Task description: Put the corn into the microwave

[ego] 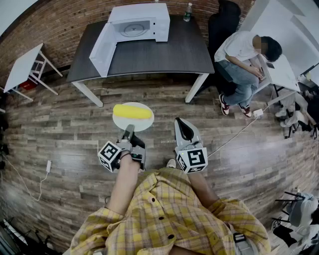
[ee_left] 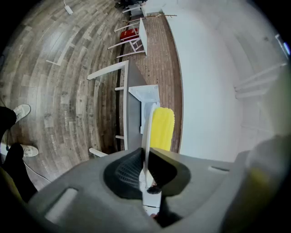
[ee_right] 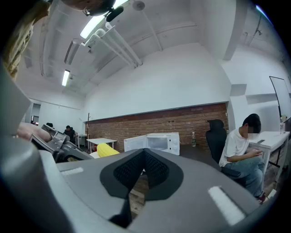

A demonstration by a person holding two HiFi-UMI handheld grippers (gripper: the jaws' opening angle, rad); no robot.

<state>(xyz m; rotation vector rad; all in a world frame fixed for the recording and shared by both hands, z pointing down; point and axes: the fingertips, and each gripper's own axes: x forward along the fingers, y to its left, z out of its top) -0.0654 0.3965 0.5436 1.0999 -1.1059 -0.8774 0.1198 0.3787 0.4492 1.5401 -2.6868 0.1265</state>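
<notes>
A yellow corn cob (ego: 132,111) lies on a round white plate (ego: 141,122). My left gripper (ego: 128,131) is shut on the plate's near rim and holds it above the wooden floor. In the left gripper view the plate (ee_left: 147,132) shows edge-on between the jaws, with the corn (ee_left: 162,129) on its right side. The white microwave (ego: 135,26) stands on a dark table (ego: 179,52) ahead, its door (ego: 102,47) swung open to the left. My right gripper (ego: 183,130) hangs beside the plate, shut and with nothing in it. In the right gripper view the microwave (ee_right: 157,142) is straight ahead.
A person (ego: 244,60) sits on a chair at the right, by a white desk (ego: 281,69). A bottle (ego: 187,12) stands at the dark table's far edge. A small white table (ego: 25,67) is at the left. Cables (ego: 239,132) run over the floor.
</notes>
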